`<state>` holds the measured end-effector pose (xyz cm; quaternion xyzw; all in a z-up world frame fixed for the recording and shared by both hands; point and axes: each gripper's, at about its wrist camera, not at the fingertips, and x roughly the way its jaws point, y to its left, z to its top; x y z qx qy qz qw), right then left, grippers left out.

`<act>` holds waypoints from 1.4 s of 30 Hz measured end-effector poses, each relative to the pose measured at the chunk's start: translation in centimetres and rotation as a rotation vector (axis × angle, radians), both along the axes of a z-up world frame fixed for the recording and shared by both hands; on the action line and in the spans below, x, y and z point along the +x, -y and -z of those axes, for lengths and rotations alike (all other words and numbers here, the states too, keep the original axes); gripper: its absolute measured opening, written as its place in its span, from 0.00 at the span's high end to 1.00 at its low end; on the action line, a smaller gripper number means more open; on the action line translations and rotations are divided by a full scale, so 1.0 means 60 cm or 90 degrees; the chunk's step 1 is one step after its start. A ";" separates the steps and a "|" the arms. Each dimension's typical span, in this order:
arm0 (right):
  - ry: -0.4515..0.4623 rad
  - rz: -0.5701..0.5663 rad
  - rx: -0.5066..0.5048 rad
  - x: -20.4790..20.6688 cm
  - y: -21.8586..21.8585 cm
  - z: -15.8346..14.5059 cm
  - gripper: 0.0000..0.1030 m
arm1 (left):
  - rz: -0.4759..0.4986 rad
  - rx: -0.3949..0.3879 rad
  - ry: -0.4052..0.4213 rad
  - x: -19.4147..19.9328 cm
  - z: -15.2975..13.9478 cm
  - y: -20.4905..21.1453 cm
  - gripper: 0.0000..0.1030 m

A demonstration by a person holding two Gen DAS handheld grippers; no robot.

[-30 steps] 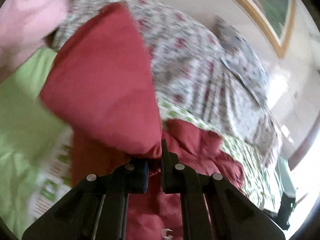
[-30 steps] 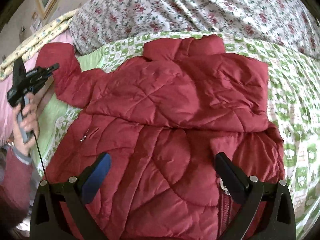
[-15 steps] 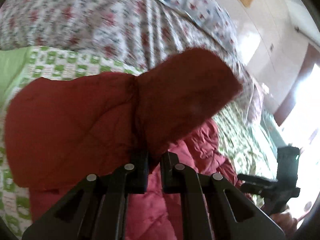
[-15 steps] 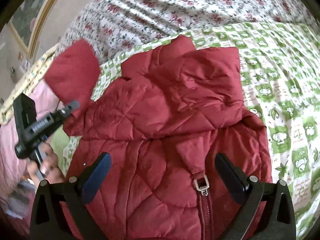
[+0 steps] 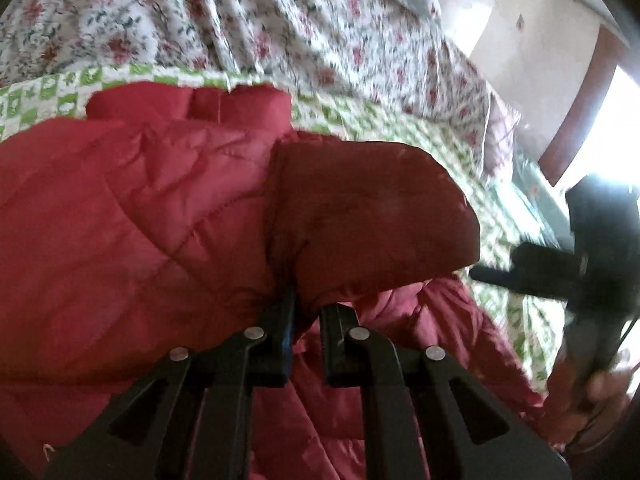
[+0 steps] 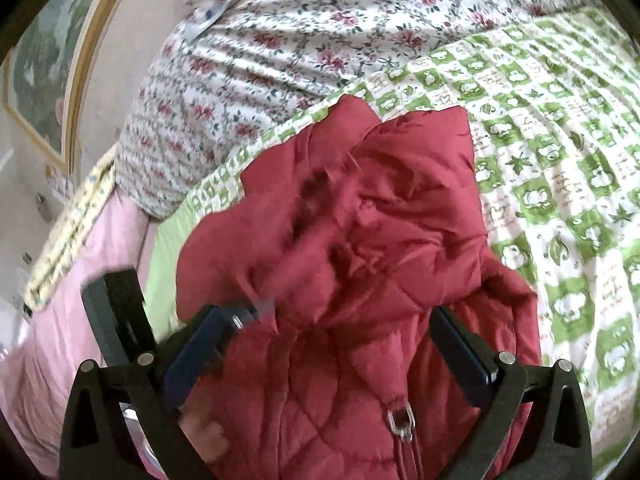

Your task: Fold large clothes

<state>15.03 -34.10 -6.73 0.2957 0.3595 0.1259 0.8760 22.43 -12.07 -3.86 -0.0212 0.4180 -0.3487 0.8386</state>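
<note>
The step in hand looks like the sleeve fold: the red quilted jacket (image 6: 360, 280) lies front up on the green-and-white checked quilt (image 6: 560, 160), and its sleeve (image 5: 368, 220) is lifted over the jacket body. The left gripper (image 5: 306, 316) has its fingers pinched nearly together on a bunch of that sleeve's fabric, so the cuff end hangs forward past the tips, above the chest panel.

The right gripper (image 6: 336, 340) hovers low over the jacket front with its jaws spread wide and nothing between them; the zipper pull (image 6: 402, 420) sits just below and between the fingers. Whether the blue pads (image 6: 200, 352) brush the fabric is hard to say, since that side of the view is smeared with motion.

Next, by my reading, the sleeve needs to be laid flat across the chest and let go, with the free gripper pressing or smoothing the puffy fabric so it does not spring back. The floral bedding (image 6: 280, 60) lies bunched behind the jacket collar.
</note>
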 end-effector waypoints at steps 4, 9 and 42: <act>-0.009 0.003 0.045 0.047 0.012 0.008 0.04 | -0.005 0.005 -0.009 -0.003 0.012 0.007 0.93; -0.045 -0.017 0.079 0.105 0.002 0.032 0.62 | -0.010 -0.002 -0.020 -0.004 0.009 0.006 0.92; 0.065 0.110 -0.217 0.039 -0.013 -0.035 0.69 | -0.162 0.079 -0.060 0.110 0.031 -0.175 0.76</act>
